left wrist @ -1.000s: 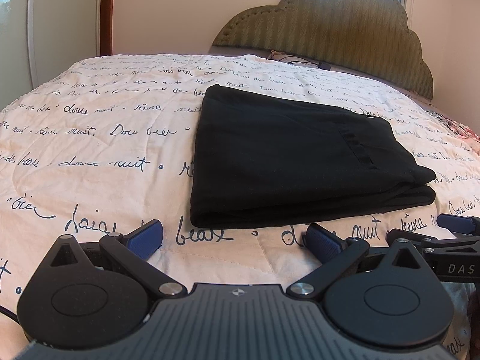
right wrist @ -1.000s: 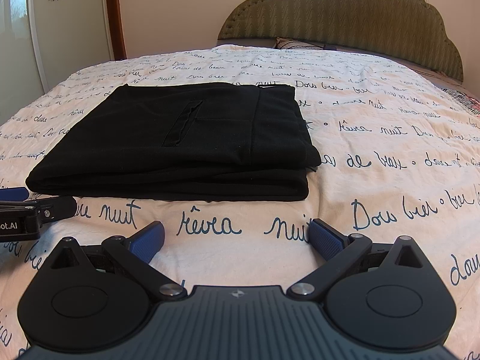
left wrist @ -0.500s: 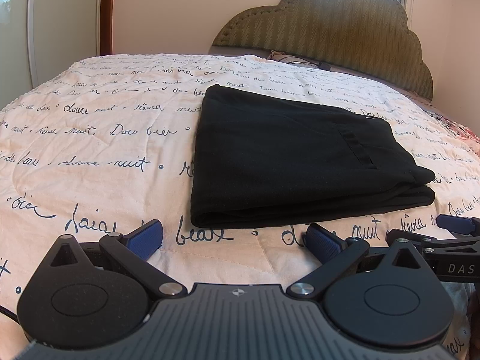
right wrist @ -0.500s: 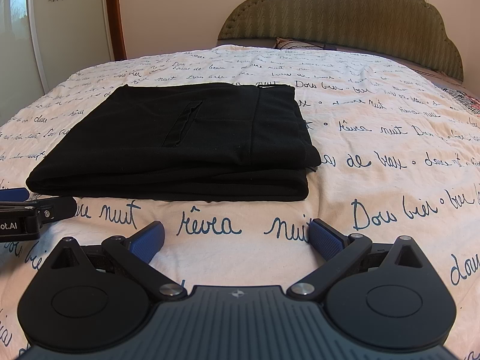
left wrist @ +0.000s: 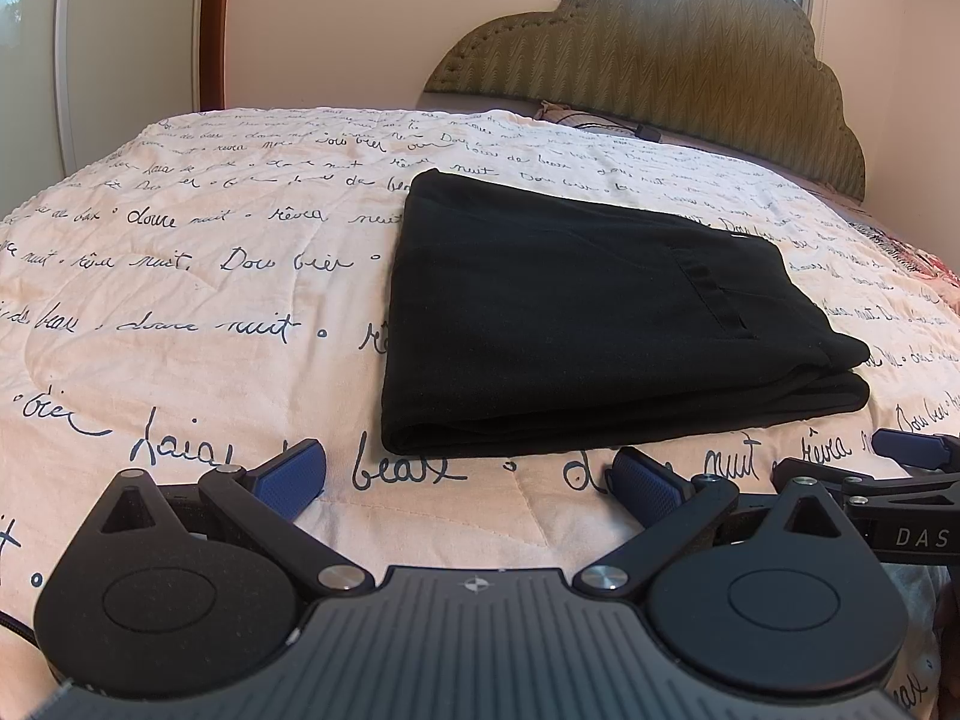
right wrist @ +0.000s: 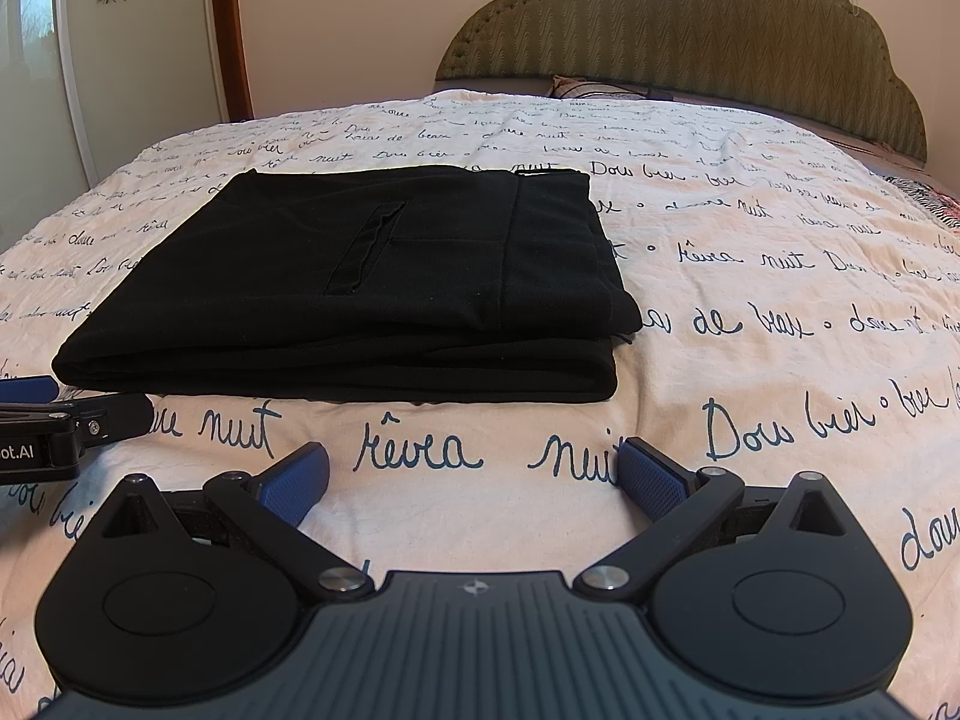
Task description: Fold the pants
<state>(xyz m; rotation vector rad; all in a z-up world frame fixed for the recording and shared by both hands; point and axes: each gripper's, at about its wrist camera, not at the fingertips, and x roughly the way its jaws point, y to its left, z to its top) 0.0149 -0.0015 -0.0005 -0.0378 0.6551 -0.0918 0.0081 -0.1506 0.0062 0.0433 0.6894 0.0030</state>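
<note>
Nothing has moved: the pants [left wrist: 576,324] stay folded on the bed [left wrist: 198,300]; both grippers [left wrist: 468,471] [right wrist: 474,474] hover near, fingers wide, so folding looks finished.

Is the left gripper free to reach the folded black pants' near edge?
Probably yes: the left gripper is open, and only bare script-printed quilt lies between it and the folded black pants.

The left view's right edge cuts off the right gripper [left wrist: 912,456]; a pillow [right wrist: 591,87] shows only partly behind the quilt [right wrist: 780,276].
</note>
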